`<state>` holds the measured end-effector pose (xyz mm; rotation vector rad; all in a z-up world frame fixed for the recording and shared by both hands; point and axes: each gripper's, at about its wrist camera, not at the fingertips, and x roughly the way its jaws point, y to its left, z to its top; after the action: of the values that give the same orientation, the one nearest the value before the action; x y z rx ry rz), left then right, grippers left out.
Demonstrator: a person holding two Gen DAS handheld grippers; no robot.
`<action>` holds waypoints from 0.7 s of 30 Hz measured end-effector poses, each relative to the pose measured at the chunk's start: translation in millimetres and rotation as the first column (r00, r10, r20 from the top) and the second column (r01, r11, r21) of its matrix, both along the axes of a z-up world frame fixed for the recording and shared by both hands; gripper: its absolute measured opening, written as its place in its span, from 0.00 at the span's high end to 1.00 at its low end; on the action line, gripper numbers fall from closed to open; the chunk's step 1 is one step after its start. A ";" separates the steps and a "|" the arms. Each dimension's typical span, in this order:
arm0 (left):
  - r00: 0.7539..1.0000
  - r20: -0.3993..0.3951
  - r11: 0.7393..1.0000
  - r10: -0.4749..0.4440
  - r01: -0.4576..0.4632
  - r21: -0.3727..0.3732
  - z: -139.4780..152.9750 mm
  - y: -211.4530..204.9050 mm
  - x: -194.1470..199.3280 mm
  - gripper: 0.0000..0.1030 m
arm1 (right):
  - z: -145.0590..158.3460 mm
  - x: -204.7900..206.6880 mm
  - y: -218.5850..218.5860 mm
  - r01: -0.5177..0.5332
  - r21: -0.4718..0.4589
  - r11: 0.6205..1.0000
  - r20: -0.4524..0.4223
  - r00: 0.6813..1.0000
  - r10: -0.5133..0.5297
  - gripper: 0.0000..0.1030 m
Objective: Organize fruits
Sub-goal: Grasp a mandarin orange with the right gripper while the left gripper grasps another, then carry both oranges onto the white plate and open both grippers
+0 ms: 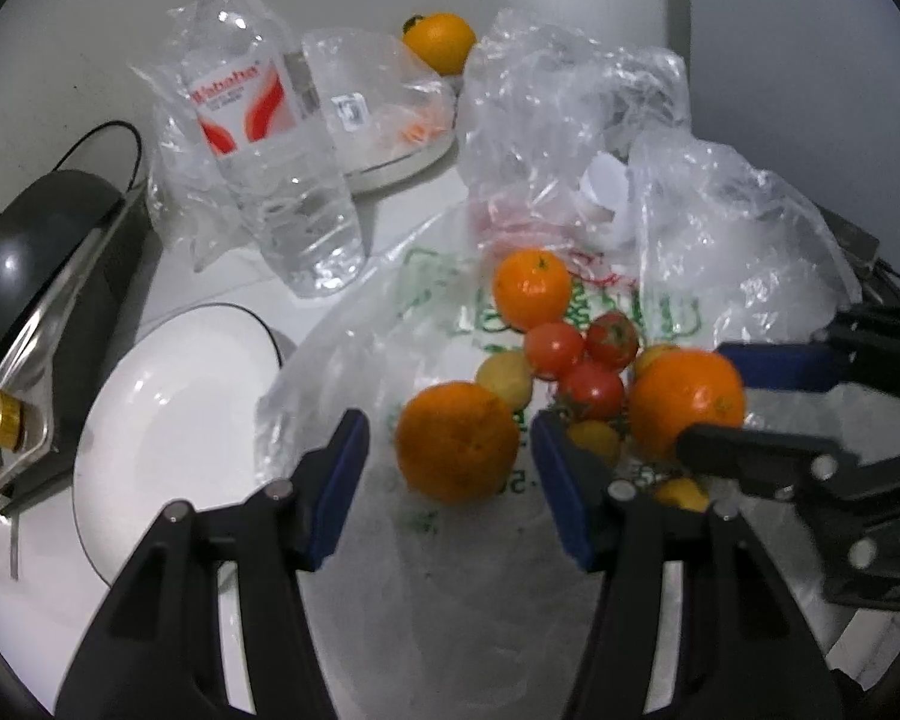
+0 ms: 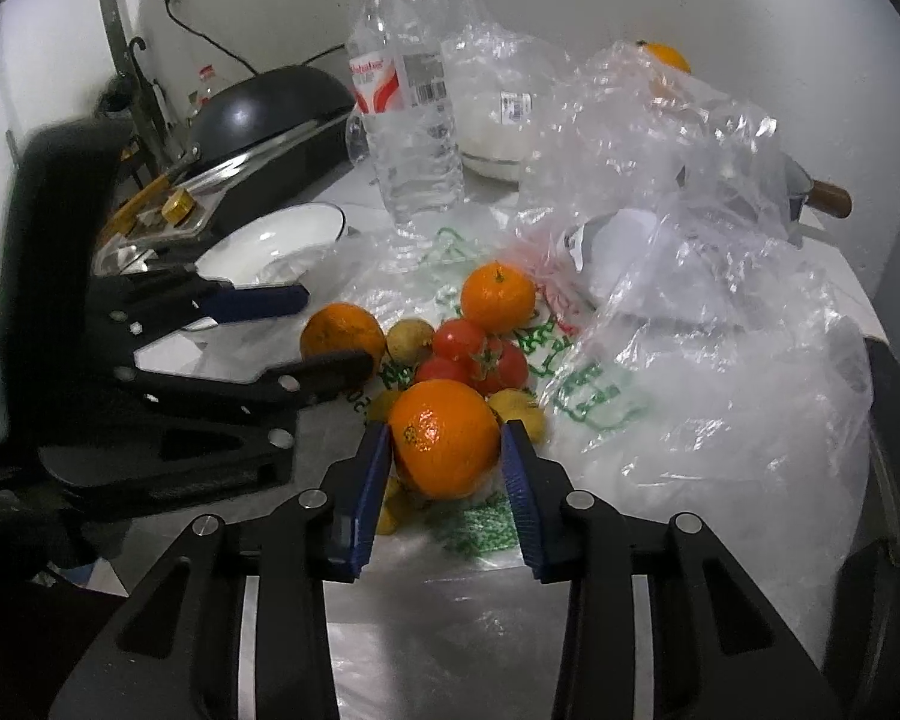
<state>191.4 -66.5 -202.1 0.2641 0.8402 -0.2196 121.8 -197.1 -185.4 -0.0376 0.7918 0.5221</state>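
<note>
A pile of fruit lies on a flat plastic bag (image 1: pixel 438 540): oranges, red tomatoes (image 1: pixel 591 390) and small yellow fruits (image 1: pixel 504 375). My left gripper (image 1: pixel 450 429) is open around the near-left orange (image 1: pixel 457 441), its pads apart from it. My right gripper (image 2: pixel 444 438) is shut on the front orange (image 2: pixel 444 438), which also shows in the left wrist view (image 1: pixel 687 399). A third orange (image 2: pixel 498 297) lies at the back of the pile. A fourth orange (image 1: pixel 439 41) sits far back by the wall.
A white plate (image 1: pixel 168 438) lies left of the pile. A water bottle (image 1: pixel 270 138) stands behind it. Crumpled clear bags (image 2: pixel 690 192) cover the right side. A black pan (image 2: pixel 264 111) and a white bowl (image 1: pixel 390 162) stand at the back.
</note>
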 end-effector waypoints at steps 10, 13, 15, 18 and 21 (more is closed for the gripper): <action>1.000 -0.023 0.999 -0.010 0.009 -0.033 -5.9 3.6 0.7 0.56 | 17.0 -5.0 -6.2 0.013 0.018 1.000 0.018 1.000 -0.013 0.62; 1.000 0.004 0.999 -0.016 0.017 -0.048 4.4 4.9 -7.5 0.56 | 22.1 -7.4 -1.3 0.004 0.009 1.000 0.037 0.999 -0.005 0.62; 0.999 0.029 0.998 -0.022 0.023 -0.059 12.8 6.1 -13.6 0.56 | 26.0 -10.8 2.1 -0.002 0.002 1.000 0.048 0.999 0.002 0.62; 0.998 0.062 0.996 -0.024 0.029 -0.082 26.1 9.7 -22.9 0.56 | 30.1 -14.7 6.3 -0.004 -0.003 1.000 0.052 0.999 0.004 0.62; 0.995 0.101 0.995 -0.022 0.031 -0.096 39.6 16.2 -33.1 0.56 | 36.8 -17.3 11.2 -0.001 -0.015 1.000 0.067 0.998 0.002 0.62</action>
<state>158.3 -50.3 -162.5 0.1936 0.7255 -0.2694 104.4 -185.9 -148.6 -0.0696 0.7305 0.5137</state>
